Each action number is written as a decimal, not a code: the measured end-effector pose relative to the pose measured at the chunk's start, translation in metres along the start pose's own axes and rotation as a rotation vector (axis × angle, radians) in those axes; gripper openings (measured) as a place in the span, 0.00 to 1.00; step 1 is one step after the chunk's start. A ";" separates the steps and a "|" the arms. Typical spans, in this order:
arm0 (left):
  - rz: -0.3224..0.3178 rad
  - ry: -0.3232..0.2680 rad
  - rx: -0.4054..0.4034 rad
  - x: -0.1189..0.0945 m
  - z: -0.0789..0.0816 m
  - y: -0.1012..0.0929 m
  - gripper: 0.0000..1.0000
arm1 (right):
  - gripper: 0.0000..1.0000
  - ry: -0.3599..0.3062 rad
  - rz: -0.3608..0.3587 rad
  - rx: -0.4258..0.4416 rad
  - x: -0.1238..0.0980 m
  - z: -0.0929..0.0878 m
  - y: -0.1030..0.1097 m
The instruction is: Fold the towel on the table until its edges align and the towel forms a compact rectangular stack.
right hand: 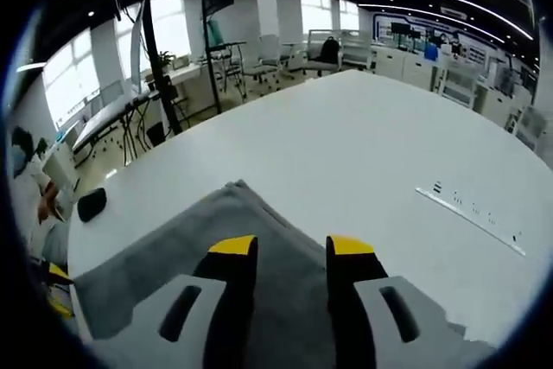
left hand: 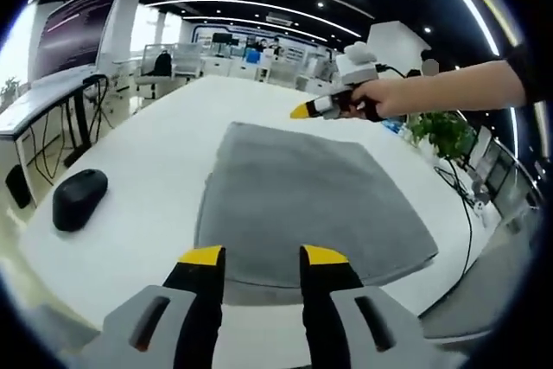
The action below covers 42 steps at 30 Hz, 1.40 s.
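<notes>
Tools with yellow-tipped black jaws are seen in both views, and neither has hold of anything. After them, the white surface point(left hand: 155, 162) is the largest thing shown, broad and curved at its far edge, with an office of desks, chairs and ceiling lights behind it. On the surface a grey towel point(left hand: 302, 205) is laid flat as a folded rectangle, a lower layer showing past its near edge in the left gripper view. In that view the left tool point(left hand: 263, 257) is held just over the near edge of the towel, its jaws parted with a clear gap between them and nothing caught in the gap. The right tool point(left hand: 302, 111) is seen there as well, gripped by a person's hand point(left hand: 393, 97) and held above the far right corner of the towel, its jaws together at the yellow tip. In the right gripper view the right tool point(right hand: 291, 248) is seen with its jaws apart over the grey towel point(right hand: 173, 248), one corner of which points away across the surface point(right hand: 371, 144). A black computer mouse point(left hand: 79, 199) is set on the surface well to the left of the towel, apart from it. A narrow strip of small markings point(right hand: 471, 209) is seen on the surface to the right.
</notes>
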<state>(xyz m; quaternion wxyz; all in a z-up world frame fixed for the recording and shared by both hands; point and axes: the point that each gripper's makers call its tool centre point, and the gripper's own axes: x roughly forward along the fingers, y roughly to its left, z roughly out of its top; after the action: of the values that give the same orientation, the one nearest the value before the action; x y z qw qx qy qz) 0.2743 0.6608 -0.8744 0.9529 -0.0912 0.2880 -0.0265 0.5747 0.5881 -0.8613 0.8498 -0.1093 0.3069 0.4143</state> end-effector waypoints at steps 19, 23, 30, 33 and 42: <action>-0.073 -0.007 0.088 0.002 0.016 -0.056 0.63 | 0.46 -0.002 -0.013 0.049 -0.049 -0.013 -0.044; -0.096 -0.001 0.107 0.004 0.016 -0.073 0.64 | 0.46 -0.001 -0.020 0.062 -0.062 -0.020 -0.056; -0.129 0.009 0.131 0.008 0.017 -0.099 0.64 | 0.45 0.003 -0.039 0.074 -0.091 -0.038 -0.073; -0.131 0.018 0.141 0.009 0.014 -0.107 0.64 | 0.45 0.006 -0.049 0.081 -0.098 -0.045 -0.081; -0.171 0.040 0.158 0.020 0.005 -0.144 0.64 | 0.45 0.017 -0.068 0.097 -0.116 -0.060 -0.112</action>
<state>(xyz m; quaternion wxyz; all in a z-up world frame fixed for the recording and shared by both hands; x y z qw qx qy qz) 0.2937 0.5184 -0.8541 0.9454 -0.0395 0.2954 -0.1321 0.5809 0.4163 -0.8451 0.8652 -0.0818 0.3297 0.3688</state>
